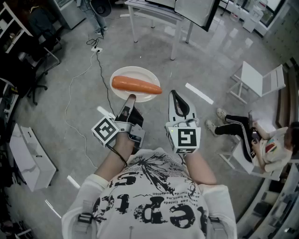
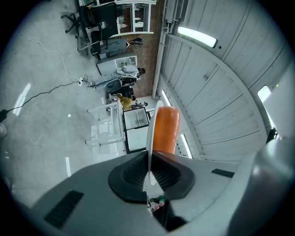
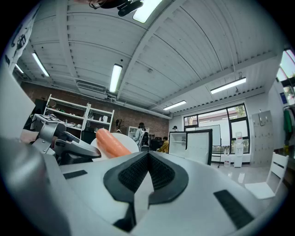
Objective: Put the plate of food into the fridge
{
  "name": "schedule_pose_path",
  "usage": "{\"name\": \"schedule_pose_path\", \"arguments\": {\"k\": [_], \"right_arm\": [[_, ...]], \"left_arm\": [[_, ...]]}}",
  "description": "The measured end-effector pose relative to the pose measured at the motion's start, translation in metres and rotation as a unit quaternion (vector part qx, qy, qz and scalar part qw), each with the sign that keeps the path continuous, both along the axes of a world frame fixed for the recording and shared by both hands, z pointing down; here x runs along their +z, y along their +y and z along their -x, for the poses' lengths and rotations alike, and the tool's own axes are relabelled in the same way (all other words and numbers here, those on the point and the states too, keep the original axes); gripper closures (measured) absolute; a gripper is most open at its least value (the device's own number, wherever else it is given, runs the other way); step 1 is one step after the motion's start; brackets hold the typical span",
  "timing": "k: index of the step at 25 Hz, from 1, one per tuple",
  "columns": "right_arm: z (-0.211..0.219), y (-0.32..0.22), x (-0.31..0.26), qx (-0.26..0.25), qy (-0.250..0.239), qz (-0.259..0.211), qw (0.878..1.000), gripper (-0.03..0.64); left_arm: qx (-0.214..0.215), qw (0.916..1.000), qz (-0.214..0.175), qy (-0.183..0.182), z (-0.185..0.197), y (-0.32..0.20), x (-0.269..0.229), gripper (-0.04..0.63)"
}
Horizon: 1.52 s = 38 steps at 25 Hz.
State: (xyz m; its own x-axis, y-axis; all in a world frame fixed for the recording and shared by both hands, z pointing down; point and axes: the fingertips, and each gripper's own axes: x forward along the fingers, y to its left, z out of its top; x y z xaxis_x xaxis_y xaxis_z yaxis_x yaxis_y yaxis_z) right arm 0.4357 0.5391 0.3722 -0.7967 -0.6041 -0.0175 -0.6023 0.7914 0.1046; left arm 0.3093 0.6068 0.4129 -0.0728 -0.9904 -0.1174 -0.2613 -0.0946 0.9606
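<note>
1. Floor (image 1: 56, 93): grey concrete, the largest surface in the head view. Both my grippers hang above it, touching nothing below.
2. Table (image 1: 154, 10): white, at the top of the head view, well apart from the grippers.
3. Chair (image 1: 259, 79): white, to the right, near a seated person.
4. Plate (image 1: 135, 71): white and round, held in the air in front of the operator's body. It rests on no surface. It looks roughly level in the head view. In the left gripper view it shows edge-on as a thin white line (image 2: 148, 138), and in the right gripper view part of it shows to the left (image 3: 128, 141).
5. Left gripper (image 1: 130, 99): clamped on the near rim of the plate. The rim runs straight between the dark ribbed pads (image 2: 150, 173).
6. Right gripper (image 1: 180, 103): just beside the plate on its right and not touching it. Its jaws (image 3: 147, 182) are pressed together with nothing between them.
7. Carrot (image 1: 136, 85): orange, lying lengthwise across the middle of the plate (the only food on it). It also shows in both gripper views (image 2: 165, 129) (image 3: 110, 143).
8. Cable (image 1: 103, 77): black, trailing across the floor and passing under the plate's left side.
</note>
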Motion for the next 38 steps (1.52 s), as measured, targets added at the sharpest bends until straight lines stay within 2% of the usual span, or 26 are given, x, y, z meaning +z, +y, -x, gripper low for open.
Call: {"name": "schedule_pose_path", "arguments": {"k": [8,18,24,29,32,38], "right_arm": [[-0.001,-0.002,-0.002,0.003,-0.006,0.006,1.0,0.617],[0.0,-0.004,0.005,0.01,-0.01,0.008,1.0,0.617],[0.019,-0.005,0.011,0.014,-0.007,0.017,1.0,0.617],[0.059,-0.009,0.005,0.025,-0.001,0.016,1.0,0.617],[0.088,-0.01,-0.001,0.033,0.007,0.0,0.999,0.617],[0.156,-0.022,-0.013,0.054,0.008,-0.007,0.998,0.617]], "left_arm": [[-0.004,0.9999,0.004,0.009,0.002,0.001,0.0,0.572],[-0.002,0.9998,0.022,0.002,0.004,0.001,0.011,0.572],[0.011,0.9999,0.007,0.006,0.018,-0.002,0.007,0.572],[0.024,0.9996,0.012,0.009,0.06,-0.008,0.005,0.572],[0.033,0.9994,0.005,0.014,0.088,-0.014,-0.003,0.572],[0.047,0.9988,0.005,0.015,0.167,-0.026,-0.011,0.572]]}}
